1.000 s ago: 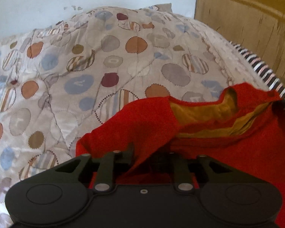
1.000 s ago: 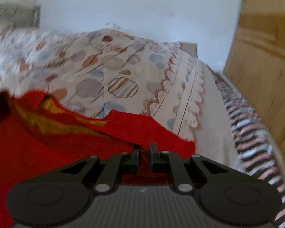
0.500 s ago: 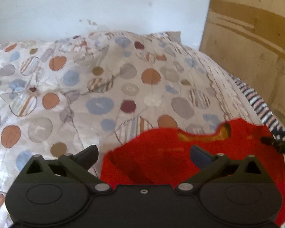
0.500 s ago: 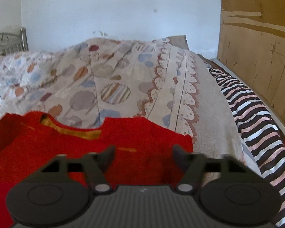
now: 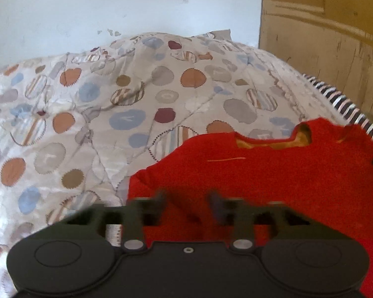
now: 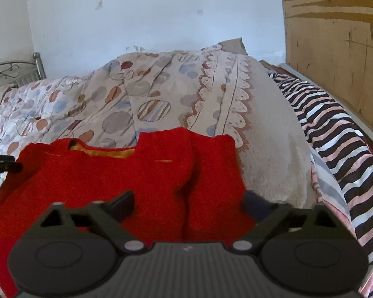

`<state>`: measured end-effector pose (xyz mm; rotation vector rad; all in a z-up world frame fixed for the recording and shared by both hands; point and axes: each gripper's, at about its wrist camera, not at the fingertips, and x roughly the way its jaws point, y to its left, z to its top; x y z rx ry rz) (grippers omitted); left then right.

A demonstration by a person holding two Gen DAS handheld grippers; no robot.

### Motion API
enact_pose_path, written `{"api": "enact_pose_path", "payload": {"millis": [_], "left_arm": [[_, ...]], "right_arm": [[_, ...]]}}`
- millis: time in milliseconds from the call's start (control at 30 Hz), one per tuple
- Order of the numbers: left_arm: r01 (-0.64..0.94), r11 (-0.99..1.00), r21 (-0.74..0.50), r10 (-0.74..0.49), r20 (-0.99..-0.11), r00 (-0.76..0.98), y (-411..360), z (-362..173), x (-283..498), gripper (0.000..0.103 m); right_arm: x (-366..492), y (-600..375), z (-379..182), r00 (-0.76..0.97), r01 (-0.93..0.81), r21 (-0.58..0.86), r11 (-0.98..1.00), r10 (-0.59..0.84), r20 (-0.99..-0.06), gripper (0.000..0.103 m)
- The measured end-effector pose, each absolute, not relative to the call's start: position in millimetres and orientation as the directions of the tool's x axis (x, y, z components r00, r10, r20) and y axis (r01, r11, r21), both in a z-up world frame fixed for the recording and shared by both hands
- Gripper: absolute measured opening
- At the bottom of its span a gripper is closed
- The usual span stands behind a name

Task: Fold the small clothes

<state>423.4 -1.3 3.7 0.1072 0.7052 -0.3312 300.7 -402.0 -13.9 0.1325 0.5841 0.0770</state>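
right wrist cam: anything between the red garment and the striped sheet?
Yes. In the right wrist view, a strip of the beige patterned quilt, with its scalloped border, lies between the red garment and the striped sheet.

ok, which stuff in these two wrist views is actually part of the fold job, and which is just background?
Job:
- red garment, spread flat on the bed
- left claw, blurred, jaws just been closing over the red cloth
- right claw, jaws wide, astride a fold of the garment

Background:
- spotted quilt
- striped sheet
- wooden board
- metal bed frame
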Motion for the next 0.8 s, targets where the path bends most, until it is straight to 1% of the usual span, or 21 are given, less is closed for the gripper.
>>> {"api": "enact_pose_path", "payload": {"millis": [33,67,100,133,167,200,267,367,433,533,700,800], "left_arm": [[0.330,0.943,-0.045,-0.280,-0.644,0.712,1.9,4.6,424.3,0.008],[0.320,0.944,-0.081,-0.297,-0.629,0.719,6.0,6.0,424.7,0.002],[0.313,0.944,-0.104,-0.309,-0.615,0.726,8.2,7.2,424.6,0.001],[0.308,0.944,-0.117,-0.314,-0.600,0.736,10.1,8.9,423.8,0.000],[0.296,0.950,-0.103,-0.299,-0.585,0.754,10.6,11.3,422.3,0.000],[0.283,0.956,-0.078,-0.276,-0.570,0.774,9.1,13.4,420.5,0.000],[0.265,0.963,-0.047,-0.248,-0.541,0.804,8.9,17.9,417.1,0.000],[0.235,0.971,-0.031,-0.220,-0.493,0.842,12.7,25.3,415.1,0.000],[0.211,0.977,-0.033,-0.200,-0.480,0.854,14.2,27.4,418.0,0.000],[0.176,0.984,-0.012,-0.158,-0.503,0.849,9.7,17.1,427.1,0.000],[0.175,0.983,0.056,-0.113,-0.568,0.815,3.6,-11.1,435.7,0.000],[0.156,0.987,0.035,-0.105,-0.595,0.797,7.3,-20.8,436.6,0.000]], "right_arm": [[300.1,-400.0,-13.8,0.839,-0.035,0.130,0.991,0.100,-0.534,0.076],[300.5,-398.2,-12.9,0.846,-0.043,0.122,0.992,0.101,-0.523,0.068],[301.3,-396.9,-11.7,0.852,-0.051,0.121,0.991,0.106,-0.513,0.063],[303.2,-395.8,-10.8,0.852,-0.054,0.117,0.992,0.107,-0.512,0.051],[306.2,-393.5,-10.1,0.849,-0.053,0.099,0.994,0.097,-0.519,0.028],[308.8,-391.0,-9.2,0.849,-0.050,0.073,0.996,0.081,-0.522,0.016],[309.2,-388.7,-6.2,0.862,-0.054,0.058,0.997,0.076,-0.501,0.013],[308.2,-383.5,2.5,0.889,-0.046,0.016,0.999,0.048,-0.456,0.012],[310.5,-379.4,5.2,0.898,-0.036,-0.015,0.999,0.026,-0.439,0.012],[319.0,-376.3,-1.9,0.887,-0.014,-0.036,0.999,-0.004,-0.462,0.011],[326.1,-379.0,-20.5,0.864,0.013,-0.048,0.999,-0.035,-0.503,0.011],[323.9,-384.4,-28.1,0.854,0.029,-0.020,0.999,-0.035,-0.519,0.013]]}}
